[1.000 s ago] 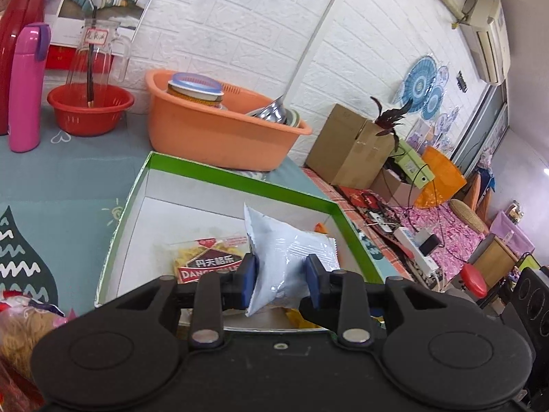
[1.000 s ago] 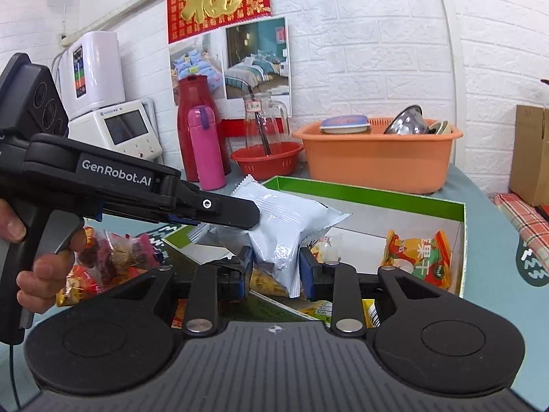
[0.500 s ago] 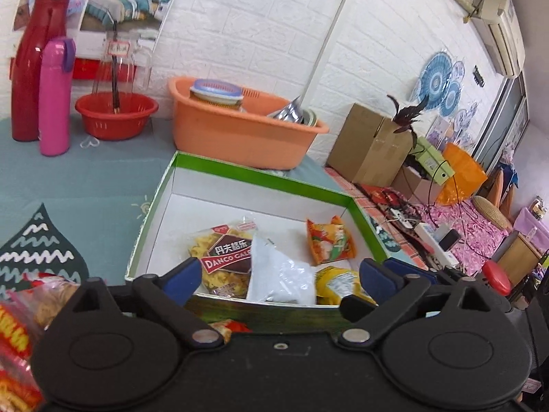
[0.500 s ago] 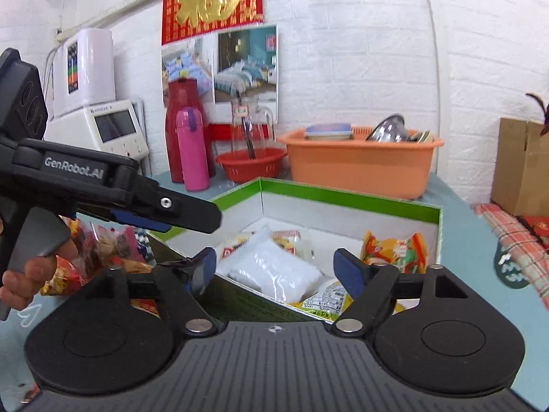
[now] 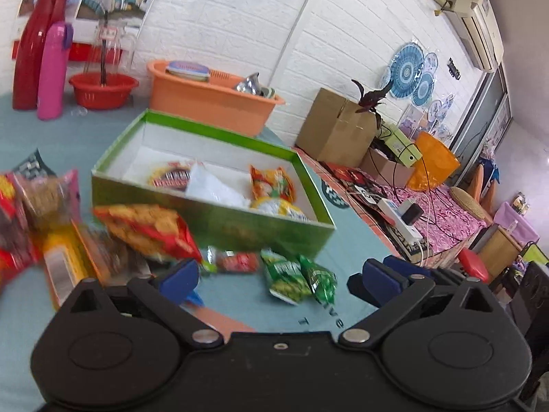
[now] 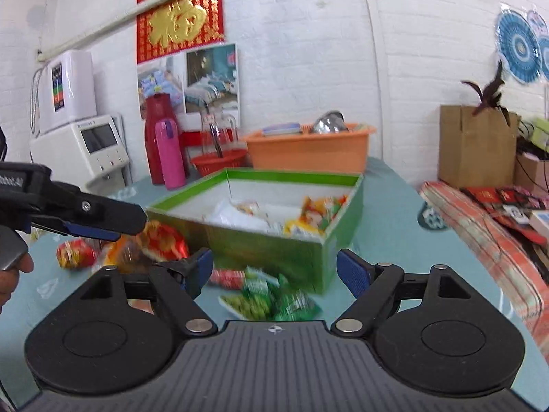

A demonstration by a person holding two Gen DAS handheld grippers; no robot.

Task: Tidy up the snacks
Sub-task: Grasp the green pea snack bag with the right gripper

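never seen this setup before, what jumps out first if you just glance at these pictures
The green box in the middle of the teal table draws the eye first, with several bright snack packets and a white bag inside it. In front of it, loose snacks lie scattered on the table, among them green packets and a red and yellow bag. Both the left gripper and the right gripper are open and empty.
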